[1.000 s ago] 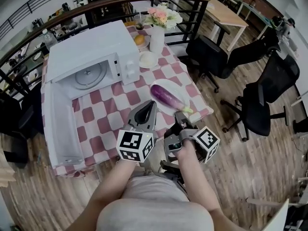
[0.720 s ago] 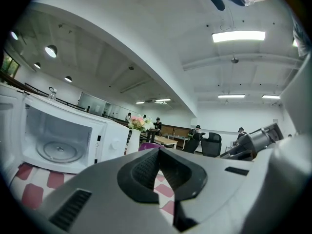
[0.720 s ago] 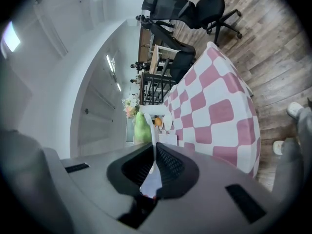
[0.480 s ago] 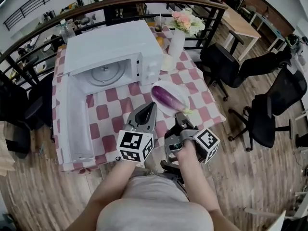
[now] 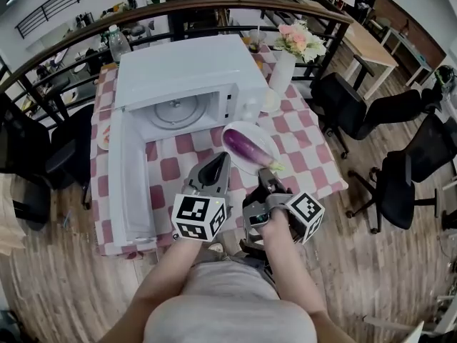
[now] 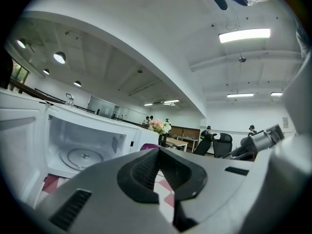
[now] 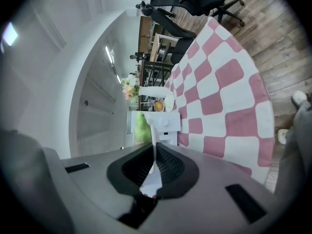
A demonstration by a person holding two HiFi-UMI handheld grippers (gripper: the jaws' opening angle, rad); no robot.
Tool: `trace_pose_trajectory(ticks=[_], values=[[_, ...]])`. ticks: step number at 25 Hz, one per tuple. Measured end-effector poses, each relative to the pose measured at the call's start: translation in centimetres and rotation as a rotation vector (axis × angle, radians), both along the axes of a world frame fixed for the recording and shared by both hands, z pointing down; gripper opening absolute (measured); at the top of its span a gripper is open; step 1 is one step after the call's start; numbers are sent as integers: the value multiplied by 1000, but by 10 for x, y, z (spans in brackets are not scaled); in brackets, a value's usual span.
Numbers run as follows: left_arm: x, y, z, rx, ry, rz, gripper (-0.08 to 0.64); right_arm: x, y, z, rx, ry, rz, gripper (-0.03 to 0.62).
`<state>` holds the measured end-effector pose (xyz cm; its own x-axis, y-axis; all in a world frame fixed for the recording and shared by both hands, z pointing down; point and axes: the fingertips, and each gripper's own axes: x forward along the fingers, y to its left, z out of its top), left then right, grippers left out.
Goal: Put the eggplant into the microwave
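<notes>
The eggplant (image 5: 246,147) is lying on a white plate (image 5: 232,128) on the checked worktop (image 5: 175,168), at about four o'clock from the microwave (image 5: 182,73), whose door (image 5: 128,184) is standing open. The left gripper (image 5: 220,160) is hovering at six o'clock from the microwave, its jaws clenched on nothing. The right gripper (image 5: 263,181), at four o'clock from it, is pointing at the eggplant with its jaws clenched too, seemingly empty.

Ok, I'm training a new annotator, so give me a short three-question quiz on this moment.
1. True or false: the door of the white microwave stands open.
2. The long purple eggplant lies: A) inside the microwave, B) on the white oval plate, C) in a gripper.
3. In what state are the jaws of the left gripper and the right gripper?
Key: 1 true; 2 B; 3 both shut, holding nothing.
</notes>
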<state>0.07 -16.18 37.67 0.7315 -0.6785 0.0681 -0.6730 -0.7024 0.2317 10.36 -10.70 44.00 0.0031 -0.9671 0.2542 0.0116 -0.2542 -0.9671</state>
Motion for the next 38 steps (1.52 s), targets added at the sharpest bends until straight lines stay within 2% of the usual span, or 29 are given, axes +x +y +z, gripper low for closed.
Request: trace_pose_trajectory(ticks=[19,38], values=[[-77,-37,13,-17,39,-183,5,-73,-49,12,-6,17,-181,37],[-111,-86,36,-28,22,-285,5,-115,-130,45,1,8,-279,37]])
